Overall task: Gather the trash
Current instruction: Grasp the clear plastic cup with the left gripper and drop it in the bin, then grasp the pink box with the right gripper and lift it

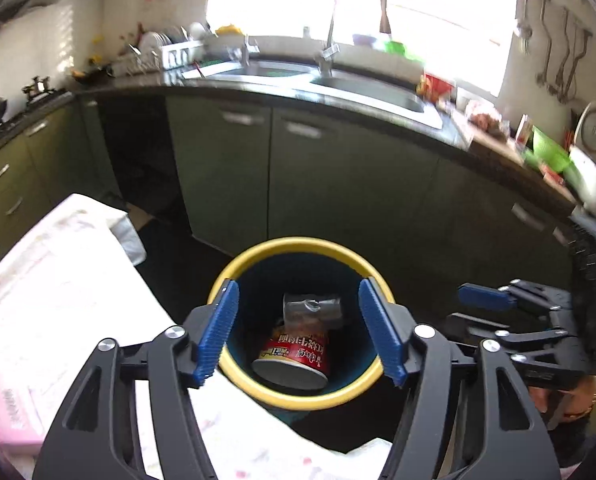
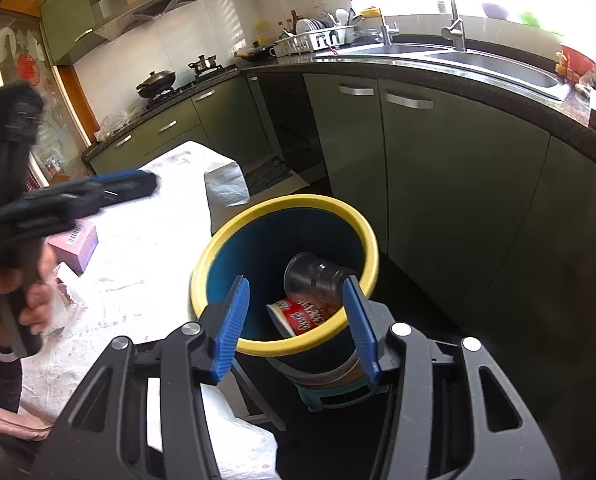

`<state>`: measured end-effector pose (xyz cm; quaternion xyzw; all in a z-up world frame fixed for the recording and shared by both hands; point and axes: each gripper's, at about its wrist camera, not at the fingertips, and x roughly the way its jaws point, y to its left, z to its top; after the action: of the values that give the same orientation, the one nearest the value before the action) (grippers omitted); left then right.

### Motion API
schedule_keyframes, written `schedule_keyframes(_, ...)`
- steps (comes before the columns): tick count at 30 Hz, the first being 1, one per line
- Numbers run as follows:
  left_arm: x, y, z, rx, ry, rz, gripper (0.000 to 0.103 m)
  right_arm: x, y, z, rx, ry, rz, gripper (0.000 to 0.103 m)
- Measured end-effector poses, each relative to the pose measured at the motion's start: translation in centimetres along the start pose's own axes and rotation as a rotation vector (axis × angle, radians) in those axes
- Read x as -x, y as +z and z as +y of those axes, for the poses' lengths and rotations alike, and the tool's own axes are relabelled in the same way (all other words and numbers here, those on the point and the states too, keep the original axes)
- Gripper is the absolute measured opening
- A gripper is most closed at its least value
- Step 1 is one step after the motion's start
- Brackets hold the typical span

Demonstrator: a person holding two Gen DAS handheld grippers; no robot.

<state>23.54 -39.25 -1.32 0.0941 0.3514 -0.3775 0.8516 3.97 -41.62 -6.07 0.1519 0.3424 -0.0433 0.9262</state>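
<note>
Our left gripper point(image 1: 298, 332) had its blue fingers point(image 1: 218, 332) spread wide with nothing between them, poised over the mouth of the yellow-rimmed bin point(image 1: 298, 246); our right gripper point(image 2: 296, 326) likewise held its fingers point(image 2: 234, 326) apart and empty, framing the same bin point(image 2: 286, 204) from the other side. Inside the bin lay a red instant-noodle cup point(image 1: 294, 354) on its side and, resting above it, a clear plastic cup point(image 1: 312, 308), so we judged that at least two pieces of trash were already in. The noodle cup's label carried large Chinese characters, which we saw upside down and could not read with confidence. Just beside the bin stood the tabletop point(image 2: 146, 256) under a white patterned cloth, and on it a pink box point(image 2: 76, 246) with a barcode label, plus crumpled wrapping point(image 2: 64, 304) near the hand; those looked to us like what was left to collect. Beyond ran green cabinets point(image 2: 438, 184) and a steel sink point(image 2: 490, 64).
</note>
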Motion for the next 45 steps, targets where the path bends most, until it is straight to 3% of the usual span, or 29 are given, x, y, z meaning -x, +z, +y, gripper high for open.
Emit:
schedule_keyframes(3, 5.9, -1.9, 1.1, 0.023, 0.031, -0.1, 0.08, -0.1, 0.2, 1.5, 0.021, 0.016, -0.001, 0.051)
schedule_keyframes(9, 16.4, -7.6, 4.6, 0.093, 0.12, -0.209, 0.095, -1.7, 0.5, 6.1, 0.089, 0.078, 0.034, 0.052)
schedule_keyframes(12, 21.9, -11.7, 7.7, 0.169, 0.198, -0.24, 0.098, -3.0, 0.8, 9.6, 0.147, 0.134, 0.062, 0.054)
schedule_keyframes(19, 29.2, -19.8, 13.9, 0.335, 0.365, -0.26, 0.098, -6.4, 1.5, 19.1, 0.272, 0.284, 0.142, 0.06)
schedule_keyframes(21, 30.1, -20.7, 15.0, 0.351, 0.408, -0.266, 0.098, -7.2, 1.8, 21.2, 0.268, 0.323, 0.165, 0.063)
schedule_keyframes(25, 31.4, -21.9, 16.4, 0.343, 0.47, -0.289, 0.098, -9.2, 3.0, 25.2, 0.189, 0.443, 0.221, 0.083)
schedule_keyframes(28, 31.4, -22.4, 16.8, 0.33, 0.503, -0.289, 0.098, -10.9, 4.1, 28.2, 0.122, 0.491, 0.255, 0.089)
schedule_keyframes(33, 31.1, -23.6, 17.7, 0.306, 0.558, -0.269, 0.098, -13.9, 5.1, 32.2, 0.072, 0.425, 0.293, 0.093)
schedule_keyframes(45, 32.2, -27.3, 22.0, 0.373, 0.52, -0.276, 0.098, -19.3, 4.0, 35.0, -0.005, 0.29, 0.373, 0.093)
